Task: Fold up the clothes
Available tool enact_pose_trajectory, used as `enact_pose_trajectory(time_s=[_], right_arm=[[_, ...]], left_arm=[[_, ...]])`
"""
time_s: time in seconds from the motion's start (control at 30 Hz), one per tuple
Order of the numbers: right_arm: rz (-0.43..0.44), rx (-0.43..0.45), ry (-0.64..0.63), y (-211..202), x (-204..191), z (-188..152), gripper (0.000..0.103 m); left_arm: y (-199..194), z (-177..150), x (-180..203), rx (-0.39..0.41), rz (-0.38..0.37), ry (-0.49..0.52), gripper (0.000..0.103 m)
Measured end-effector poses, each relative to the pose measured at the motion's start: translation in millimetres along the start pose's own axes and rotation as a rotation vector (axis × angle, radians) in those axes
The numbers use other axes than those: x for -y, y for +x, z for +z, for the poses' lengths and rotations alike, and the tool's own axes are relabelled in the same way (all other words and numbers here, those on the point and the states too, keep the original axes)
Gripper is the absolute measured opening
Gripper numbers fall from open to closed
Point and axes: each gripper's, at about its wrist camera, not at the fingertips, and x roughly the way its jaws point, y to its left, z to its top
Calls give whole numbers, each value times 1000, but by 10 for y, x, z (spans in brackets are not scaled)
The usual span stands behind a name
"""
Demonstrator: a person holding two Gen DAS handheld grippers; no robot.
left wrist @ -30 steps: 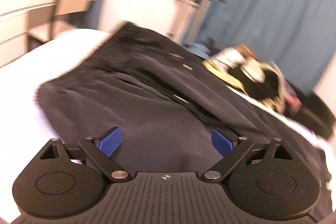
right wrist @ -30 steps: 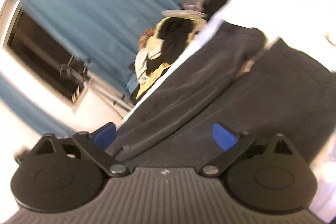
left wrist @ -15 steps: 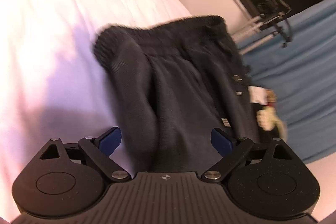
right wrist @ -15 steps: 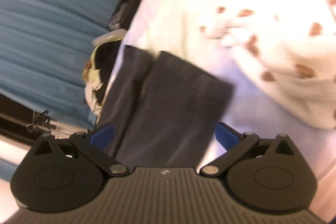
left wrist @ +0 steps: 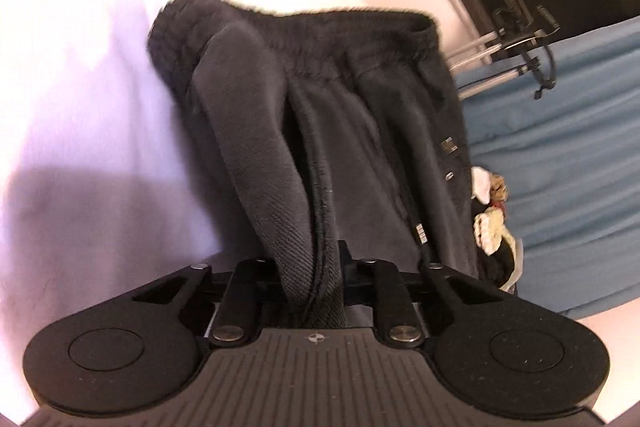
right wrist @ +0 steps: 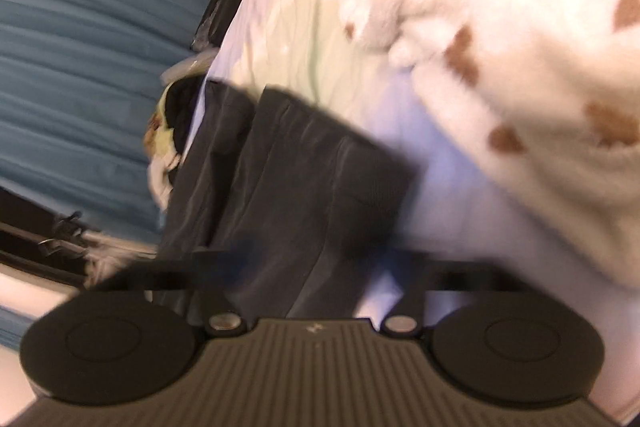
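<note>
The white bed sheet (left wrist: pixel 80 87) is the largest thing and it carries the dark grey soft-fabric trousers with elastic waistband (left wrist: pixel 360 131), which lie spread flat in its middle part; in the left wrist view the waistband is at 12 o'clock, and in the right wrist view the leg ends (right wrist: pixel 320 155) reach to about 1 o'clock.

The left gripper (left wrist: pixel 310 279) is clenched on a thick ridge of the trouser fabric; its jaws have just been closing and the cloth stands bunched between them. The right gripper (right wrist: pixel 308 263) is blurred in its view; its jaws have just been closing too, down to fully shut, and they sit at the leg part of the trousers, but I cannot tell from the picture if cloth is really caught.

I judge that the step in hand is to take the two ends and carry one side over the other; to do it well, both hands should lift together and keep the fabric taut, so that the fold line stays straight; the right grasp should be checked first.

About the edges and the free room: the fluffy white blanket with brown spots (right wrist: pixel 520 67) lies near at 2 o'clock of the right view, so little room there; a small pile of mixed clothes (left wrist: pixel 492 223) sits just beside the trousers at 3 o'clock of the left view, before the blue curtain (left wrist: pixel 560 147); the open sheet at 9 o'clock of the left view gives the best room.
</note>
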Motion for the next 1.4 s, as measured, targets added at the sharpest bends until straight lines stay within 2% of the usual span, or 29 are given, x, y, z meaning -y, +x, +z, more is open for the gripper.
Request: enact_pose_trajectory(time_s=[0.07, 0.17, 0.3, 0.4, 0.57, 0.67, 0.73, 0.9, 0.97, 1.07, 1.1, 1.17, 1.2, 1.23, 1.3, 1.4], right_arm=[[31, 31, -35, -51, -105, 2, 3], [76, 63, -68, -98, -370, 76, 3], [103, 125, -81, 33, -814, 297, 3], [97, 208, -106, 231, -1212, 434, 3], [75, 287, -151, 922, -1809, 695, 3], [42, 309, -187, 1491, -2075, 872, 3], [-9, 327, -260, 1902, -2203, 948, 3], [-89, 304, -357, 2732, -2150, 1026, 3], [-110, 300, -403, 2949, -2092, 1015, 4], [-118, 281, -402, 3111, -1973, 1016, 4], [-116, 279, -406, 3113, -1963, 1007, 5], [-109, 271, -440, 3070, -1984, 969, 14], [-106, 265, -466, 3042, -2005, 941, 27], [-105, 263, -490, 3000, -2041, 896, 48], [-77, 275, -523, 2812, -2095, 744, 68], [-18, 274, -532, 2486, -2116, 446, 68]], left_arm=[[-117, 14, 166, 53, -10, 29, 13], [-204, 99, 555, 92, -41, 101, 12], [-150, 351, 1022, 83, -71, 70, 12], [61, 558, 1402, 81, -62, 79, 12], [759, 777, 2088, 72, -2, 151, 12], [1312, 797, 2385, 65, 54, 208, 13], [1715, 824, 2458, 40, 69, 234, 15], [2593, 825, 2495, -25, 179, 309, 17], [2802, 775, 2524, -27, 196, 369, 18], [2951, 745, 2536, -41, 195, 432, 20], [2958, 733, 2534, -43, 185, 449, 27], [2875, 680, 2548, -49, 136, 505, 48], [2801, 637, 2562, -44, 114, 540, 67], [2690, 575, 2583, -26, 102, 581, 83], [2431, 429, 2596, 19, 61, 647, 92], [2021, 143, 2552, 25, -19, 691, 93]])
